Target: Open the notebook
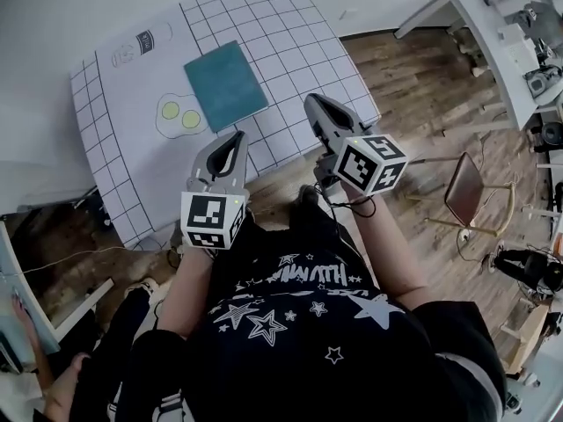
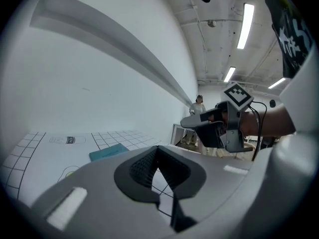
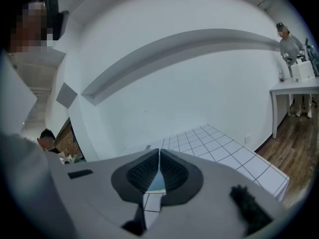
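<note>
A closed teal notebook (image 1: 224, 84) lies flat on the white gridded table (image 1: 308, 33), near its middle. The left gripper view also catches the notebook (image 2: 108, 152), low and ahead of the jaws. My left gripper (image 1: 236, 137) hovers over the table's near edge, short of the notebook, shut and empty. My right gripper (image 1: 313, 102) hangs to the right of the notebook, also shut with nothing in it. In the right gripper view a sliver of the notebook (image 3: 157, 183) shows through the gap behind the closed tips (image 3: 159, 152).
A printed fried-egg picture (image 1: 179, 112) and a can drawing (image 1: 139, 46) lie on the table left of the notebook. A chair (image 1: 464, 192) and a white desk (image 1: 501, 51) stand to the right on the wood floor. A person (image 2: 198, 105) stands far off by the wall.
</note>
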`<act>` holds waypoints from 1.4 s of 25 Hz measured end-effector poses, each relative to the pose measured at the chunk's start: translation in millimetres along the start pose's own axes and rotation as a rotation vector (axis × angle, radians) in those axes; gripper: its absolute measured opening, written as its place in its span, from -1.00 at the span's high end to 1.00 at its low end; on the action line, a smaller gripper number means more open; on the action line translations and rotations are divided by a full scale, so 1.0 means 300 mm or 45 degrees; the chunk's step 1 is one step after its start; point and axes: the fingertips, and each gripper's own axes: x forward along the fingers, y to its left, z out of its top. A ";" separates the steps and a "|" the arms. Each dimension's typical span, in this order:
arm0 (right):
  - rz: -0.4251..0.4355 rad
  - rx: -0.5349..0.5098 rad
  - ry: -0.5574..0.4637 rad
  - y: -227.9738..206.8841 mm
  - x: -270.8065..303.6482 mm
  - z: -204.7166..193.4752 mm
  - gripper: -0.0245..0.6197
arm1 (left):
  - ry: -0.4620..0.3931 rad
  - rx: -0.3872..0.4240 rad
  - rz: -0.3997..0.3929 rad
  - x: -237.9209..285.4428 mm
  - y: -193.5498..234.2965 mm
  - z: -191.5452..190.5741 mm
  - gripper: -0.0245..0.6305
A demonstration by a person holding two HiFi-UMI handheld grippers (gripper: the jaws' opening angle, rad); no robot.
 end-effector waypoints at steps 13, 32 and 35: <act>0.148 0.000 0.064 -0.330 0.132 0.102 0.87 | 0.231 0.273 0.273 0.261 -0.008 -0.087 0.46; 0.426 0.060 0.207 -0.551 0.285 0.084 0.87 | 0.721 0.678 0.735 0.484 0.107 -0.287 0.00; 0.452 0.061 0.232 -0.562 0.285 0.076 0.87 | 0.777 0.700 0.796 0.480 0.127 -0.302 0.01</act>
